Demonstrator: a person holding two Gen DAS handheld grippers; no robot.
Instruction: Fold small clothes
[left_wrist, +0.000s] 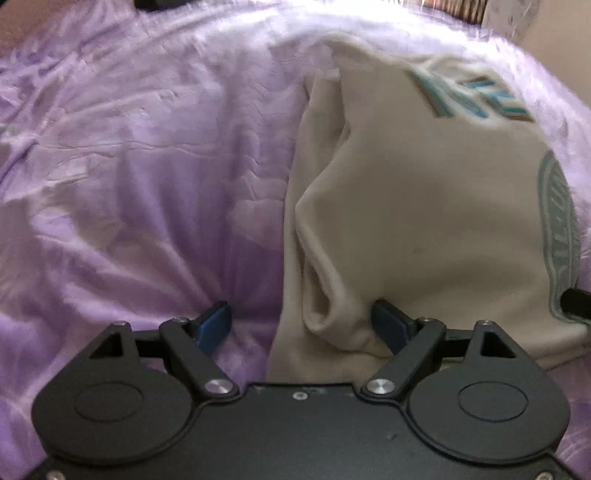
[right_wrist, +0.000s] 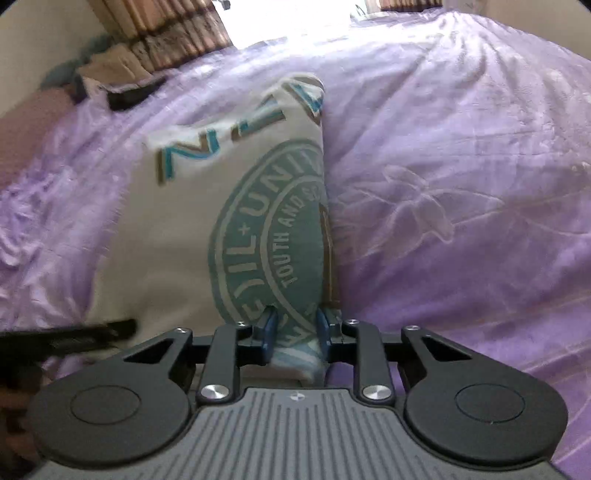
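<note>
Cream shirt (right_wrist: 177, 229): lay centre frame on purple bed (right_wrist: 461, 184).
Right claw (right_wrist: 295, 328): I clamped its hem.
Left claw (left_wrist: 301, 325): apart, astride a fold.
Advice: I judged lifting both corners evenly best.

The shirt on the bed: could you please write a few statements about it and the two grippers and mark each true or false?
1. The shirt is cream with a teal round print. True.
2. It lies on a purple bedspread. True.
3. The left gripper is clamped shut on the shirt. False: its jaws stand wide open, with the shirt's folded edge between them and one pad beside the fabric.
4. The right gripper has shirt fabric between its pads. True: the near hem, by the print, sits between narrowly spaced pads.
5. The shirt is spread out flat in a single layer. False: its sides are folded in, leaving a narrow panel.
</note>
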